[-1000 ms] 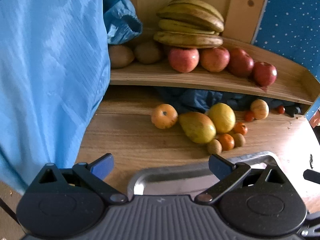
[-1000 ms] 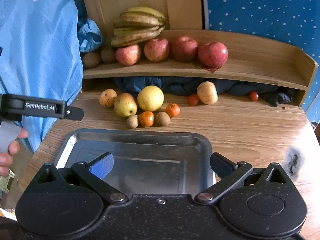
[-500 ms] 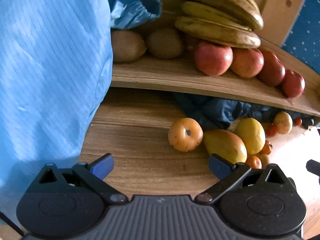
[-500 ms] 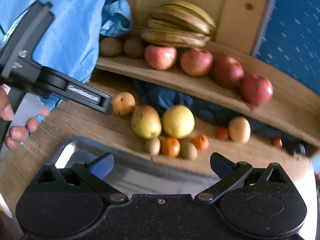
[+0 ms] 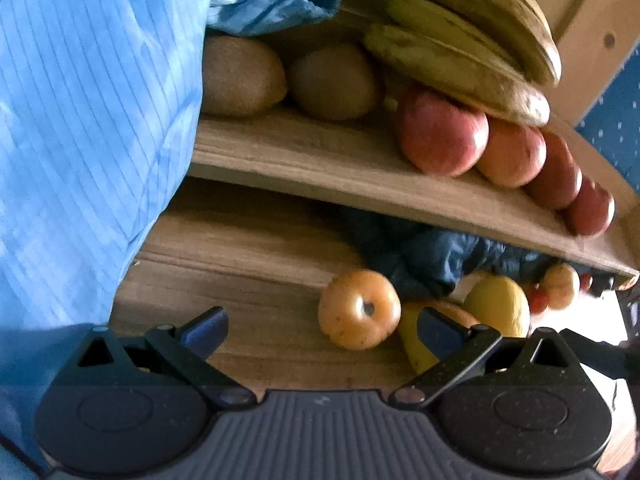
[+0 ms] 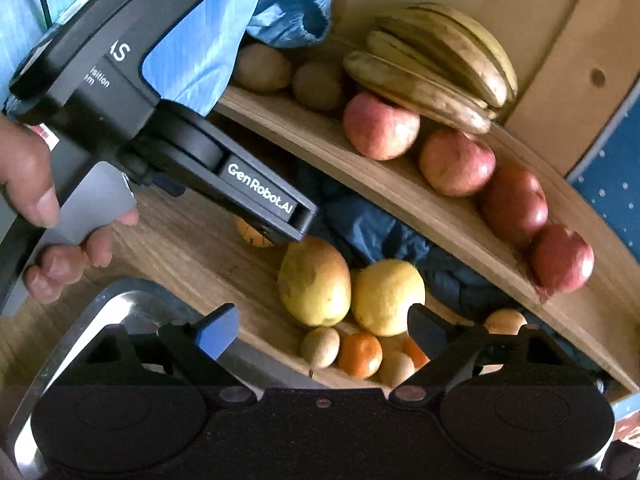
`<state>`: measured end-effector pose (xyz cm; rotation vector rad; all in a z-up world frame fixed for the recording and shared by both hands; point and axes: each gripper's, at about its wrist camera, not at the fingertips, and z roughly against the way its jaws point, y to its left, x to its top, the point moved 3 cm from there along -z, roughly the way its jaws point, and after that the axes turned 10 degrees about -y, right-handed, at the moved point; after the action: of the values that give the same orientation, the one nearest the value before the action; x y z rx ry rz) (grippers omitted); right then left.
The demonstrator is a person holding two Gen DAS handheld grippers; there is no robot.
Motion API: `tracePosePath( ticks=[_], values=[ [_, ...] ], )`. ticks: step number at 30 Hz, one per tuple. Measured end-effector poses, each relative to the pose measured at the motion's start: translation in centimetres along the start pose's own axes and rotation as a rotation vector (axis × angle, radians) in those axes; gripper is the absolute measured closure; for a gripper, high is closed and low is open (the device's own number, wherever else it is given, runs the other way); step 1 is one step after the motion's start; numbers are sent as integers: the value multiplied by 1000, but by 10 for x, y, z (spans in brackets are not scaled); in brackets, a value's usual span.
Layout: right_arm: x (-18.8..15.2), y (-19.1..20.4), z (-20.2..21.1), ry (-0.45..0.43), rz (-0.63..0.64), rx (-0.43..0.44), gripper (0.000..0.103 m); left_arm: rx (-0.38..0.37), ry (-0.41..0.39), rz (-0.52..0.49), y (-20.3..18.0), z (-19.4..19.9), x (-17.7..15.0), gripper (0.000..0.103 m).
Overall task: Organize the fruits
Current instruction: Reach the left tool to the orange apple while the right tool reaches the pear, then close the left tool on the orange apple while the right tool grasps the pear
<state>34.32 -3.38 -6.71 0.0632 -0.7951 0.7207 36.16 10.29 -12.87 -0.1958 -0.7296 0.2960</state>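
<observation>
Loose fruit lies on the wooden table: an orange persimmon [image 5: 359, 309], a yellow-green mango [image 6: 314, 282], a lemon [image 6: 388, 297], a small kiwi [image 6: 320, 347] and tangerines [image 6: 360, 354]. My left gripper [image 5: 322, 328] hovers open just before the persimmon, nothing between its fingers. In the right wrist view a hand holds that left gripper [image 6: 256, 196], whose tip hangs over the persimmon [image 6: 252, 235]. My right gripper [image 6: 320, 332] has its jaws closing, still wide, above the mango and small fruits, without touching them. A metal tray [image 6: 120, 308] sits at lower left.
A raised wooden shelf [image 5: 320, 168] carries bananas [image 5: 468, 40], several red apples [image 5: 440, 132] and two large kiwis [image 5: 240, 76]. Dark blue cloth [image 6: 380, 232] is bunched under the shelf. A light blue sleeve [image 5: 88, 120] fills the left side.
Both grippers have moved in closer to the fruit pile and rolled. The tray has left the left wrist view. The right gripper's fingers stand a little narrower than before.
</observation>
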Motion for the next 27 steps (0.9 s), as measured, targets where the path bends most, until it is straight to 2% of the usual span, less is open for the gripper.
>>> tracePosePath(
  ticks=[3,11,14,23,27],
  values=[
    [5,0,-11,-3,14,7,16,-24,3,17,1,-6,2,4],
    [10,7,-37,14,82,19,34,-72,32,43,-1,-19,4,15],
    [11,10,-41,18,97,27,36,-92,42,64,-2,-19,5,22],
    [10,14,-51,40,110,49,40,-89,46,59,-7,-23,5,30],
    [9,18,-57,54,168,43,40,-81,45,44,-8,-22,7,32]
  ],
)
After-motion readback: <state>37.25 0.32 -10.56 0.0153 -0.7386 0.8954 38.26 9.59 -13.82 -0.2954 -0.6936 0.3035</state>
